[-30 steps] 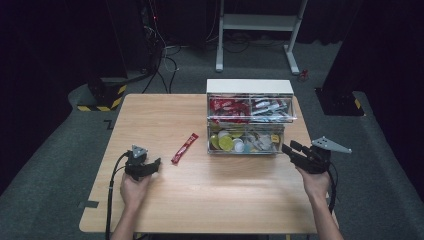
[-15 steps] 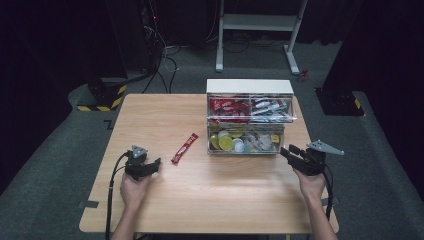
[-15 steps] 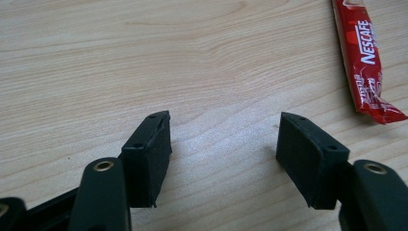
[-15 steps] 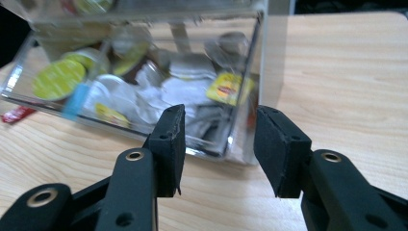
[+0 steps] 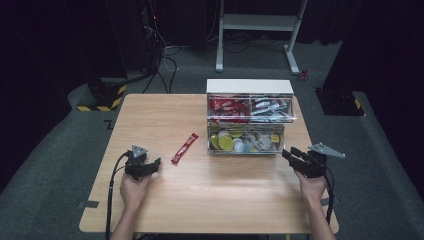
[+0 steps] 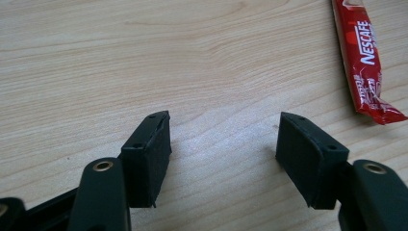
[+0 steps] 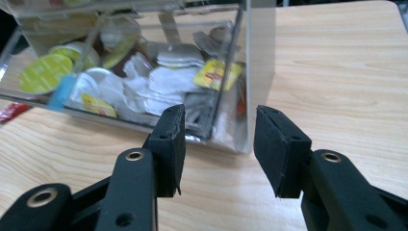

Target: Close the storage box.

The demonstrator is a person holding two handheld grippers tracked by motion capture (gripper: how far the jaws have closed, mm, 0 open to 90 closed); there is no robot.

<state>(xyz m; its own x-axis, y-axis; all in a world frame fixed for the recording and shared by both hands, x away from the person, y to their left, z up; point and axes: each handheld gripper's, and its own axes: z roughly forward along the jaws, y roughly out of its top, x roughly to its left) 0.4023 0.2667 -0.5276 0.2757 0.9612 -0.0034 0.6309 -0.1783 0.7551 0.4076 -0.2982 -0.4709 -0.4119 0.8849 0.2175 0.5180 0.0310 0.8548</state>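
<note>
My left tool point(image 6: 223, 159) rests low on the pale wooden surface point(image 5: 165, 115), jaws wide, nothing between them. Red Nescafe stick sachet point(image 6: 363, 62) lies flat just beyond its right jaw. My right tool point(image 7: 219, 147) has jaws parted, empty, near the front corner of the clear plastic two-tier drawer box point(image 5: 248, 122) holding pods and sachets

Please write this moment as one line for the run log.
left tool: open, empty, near red sachet | right tool: open, empty, facing clear drawer box | sachet on table
</note>
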